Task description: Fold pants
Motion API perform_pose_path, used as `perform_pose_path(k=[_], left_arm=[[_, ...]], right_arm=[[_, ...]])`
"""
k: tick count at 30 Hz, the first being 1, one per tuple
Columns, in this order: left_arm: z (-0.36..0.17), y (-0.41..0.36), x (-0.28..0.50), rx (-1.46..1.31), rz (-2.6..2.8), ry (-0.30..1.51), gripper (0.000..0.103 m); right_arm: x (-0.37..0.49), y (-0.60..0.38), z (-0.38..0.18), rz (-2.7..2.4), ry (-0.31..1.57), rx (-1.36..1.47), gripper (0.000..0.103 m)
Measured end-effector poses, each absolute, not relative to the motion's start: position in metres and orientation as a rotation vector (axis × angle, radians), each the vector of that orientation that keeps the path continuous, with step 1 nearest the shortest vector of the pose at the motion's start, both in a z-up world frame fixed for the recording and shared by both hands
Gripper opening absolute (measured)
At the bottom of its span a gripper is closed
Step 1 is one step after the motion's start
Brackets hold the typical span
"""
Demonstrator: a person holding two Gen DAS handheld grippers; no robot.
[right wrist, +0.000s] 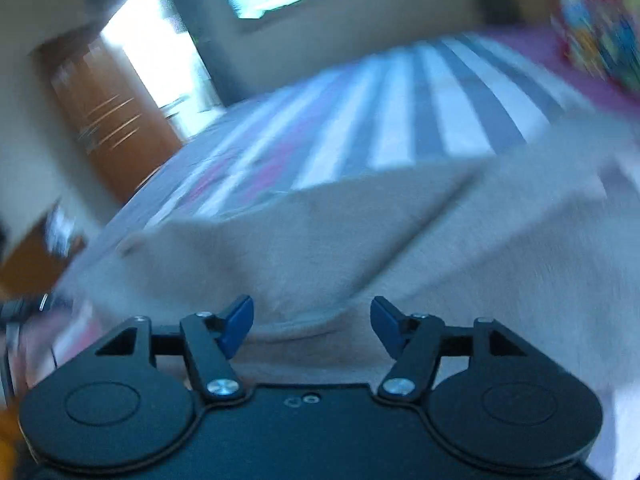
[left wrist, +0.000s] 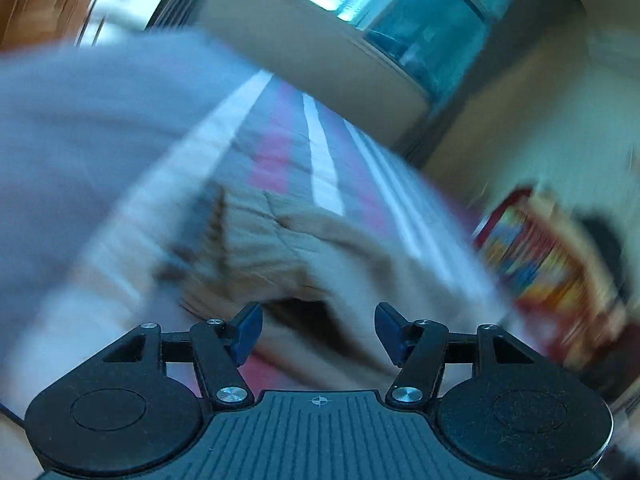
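Observation:
Beige pants (left wrist: 272, 240) lie crumpled on a striped bedspread (left wrist: 320, 152); the view is motion-blurred. My left gripper (left wrist: 318, 332) is open just above and short of the pants' near edge, holding nothing. In the right wrist view the pants (right wrist: 360, 248) spread flat across the bedspread (right wrist: 400, 120), with a fold line running diagonally. My right gripper (right wrist: 312, 326) is open over the near hem, its blue fingertips (right wrist: 240, 320) apart and empty.
A colourful box (left wrist: 532, 256) stands at the right edge of the bed, also in the right wrist view (right wrist: 596, 28). A wooden door (right wrist: 116, 128) is at the left. A beige wall and window (left wrist: 400, 8) lie beyond the bed.

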State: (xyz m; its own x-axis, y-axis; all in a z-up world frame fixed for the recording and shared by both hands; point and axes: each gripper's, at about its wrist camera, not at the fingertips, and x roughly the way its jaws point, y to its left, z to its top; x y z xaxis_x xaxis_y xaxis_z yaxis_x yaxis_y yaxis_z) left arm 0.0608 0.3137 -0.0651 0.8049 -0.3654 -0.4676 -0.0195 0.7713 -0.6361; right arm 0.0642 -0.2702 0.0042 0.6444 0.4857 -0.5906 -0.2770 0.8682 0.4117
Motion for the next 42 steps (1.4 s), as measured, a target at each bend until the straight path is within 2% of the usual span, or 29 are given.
perform_pose_path(k=[5, 6, 7, 8, 13, 15, 17, 18, 20, 22, 23, 24, 25, 26, 27, 28, 31, 35, 36, 37, 38, 39, 42], left_arm=[[-0.096, 0.307, 0.087, -0.926, -0.134, 0.698, 0.061], [-0.097, 0.305, 0.091, -0.932, -0.115, 0.700, 0.047], [-0.097, 0.305, 0.094, -0.934, -0.106, 0.695, 0.017], [-0.094, 0.306, 0.098, -0.932, -0.107, 0.690, 0.017], [-0.047, 0.311, 0.097, -0.818, -0.152, 0.584, 0.017], [-0.048, 0.309, 0.108, -0.711, -0.137, 0.658, 0.017], [-0.073, 0.300, 0.118, -0.634, -0.094, 0.824, 0.016], [-0.083, 0.297, 0.118, -0.625, -0.092, 0.845, 0.016], [-0.081, 0.294, 0.111, -0.662, -0.074, 0.814, 0.017], [-0.072, 0.287, 0.107, -0.647, -0.049, 0.797, 0.017], [-0.069, 0.283, 0.103, -0.648, -0.029, 0.788, 0.017], [-0.066, 0.279, 0.099, -0.639, -0.007, 0.777, 0.022], [-0.065, 0.274, 0.093, -0.606, 0.019, 0.757, 0.032], [-0.061, 0.268, 0.092, -0.565, 0.066, 0.742, 0.042], [-0.059, 0.262, 0.092, -0.526, 0.118, 0.740, 0.064], [-0.060, 0.259, 0.091, -0.500, 0.150, 0.746, 0.071], [-0.080, 0.258, 0.101, -0.482, 0.188, 0.832, 0.072], [-0.085, 0.257, 0.102, -0.493, 0.195, 0.827, 0.076], [-0.084, 0.256, 0.101, -0.489, 0.194, 0.829, 0.076], [-0.083, 0.255, 0.098, -0.487, 0.191, 0.830, 0.076], [-0.082, 0.256, 0.097, -0.486, 0.184, 0.830, 0.076], [-0.084, 0.257, 0.099, -0.487, 0.179, 0.830, 0.076], [-0.086, 0.259, 0.094, -0.491, 0.167, 0.825, 0.076]], right_arm=[[0.110, -0.280, -0.016, 0.323, 0.906, 0.505, 0.055], [0.116, -0.280, -0.019, 0.289, 0.914, 0.505, 0.040], [0.121, -0.282, -0.021, 0.273, 0.915, 0.505, 0.025], [0.125, -0.286, -0.023, 0.271, 0.913, 0.523, 0.010], [0.090, -0.300, 0.015, 0.373, 0.729, 0.499, 0.007], [0.069, -0.307, 0.024, 0.418, 0.660, 0.502, 0.007], [0.056, -0.305, 0.006, 0.412, 0.665, 0.462, 0.007], [0.057, -0.299, -0.015, 0.372, 0.722, 0.400, 0.007], [0.072, -0.297, -0.059, 0.313, 0.855, 0.402, 0.006], [0.072, -0.310, -0.069, 0.302, 0.828, 0.488, 0.005], [0.072, -0.309, -0.067, 0.300, 0.827, 0.476, 0.007], [0.070, -0.308, -0.064, 0.299, 0.828, 0.452, 0.016], [0.069, -0.305, -0.056, 0.282, 0.817, 0.416, 0.023], [0.064, -0.302, -0.043, 0.239, 0.780, 0.381, 0.043], [0.058, -0.304, -0.029, 0.190, 0.735, 0.360, 0.067], [0.059, -0.309, -0.017, 0.152, 0.694, 0.351, 0.073], [0.088, -0.312, 0.004, 0.086, 0.692, 0.252, 0.071], [0.141, -0.306, -0.003, -0.049, 0.809, 0.105, 0.071], [0.150, -0.306, -0.011, -0.072, 0.836, 0.090, 0.067], [0.153, -0.310, -0.013, -0.069, 0.838, 0.081, 0.058], [0.152, -0.316, -0.013, -0.044, 0.830, 0.092, 0.012], [0.148, -0.324, -0.010, -0.001, 0.843, 0.131, 0.003], [0.107, -0.350, 0.000, 0.011, 0.790, 0.142, 0.003]])
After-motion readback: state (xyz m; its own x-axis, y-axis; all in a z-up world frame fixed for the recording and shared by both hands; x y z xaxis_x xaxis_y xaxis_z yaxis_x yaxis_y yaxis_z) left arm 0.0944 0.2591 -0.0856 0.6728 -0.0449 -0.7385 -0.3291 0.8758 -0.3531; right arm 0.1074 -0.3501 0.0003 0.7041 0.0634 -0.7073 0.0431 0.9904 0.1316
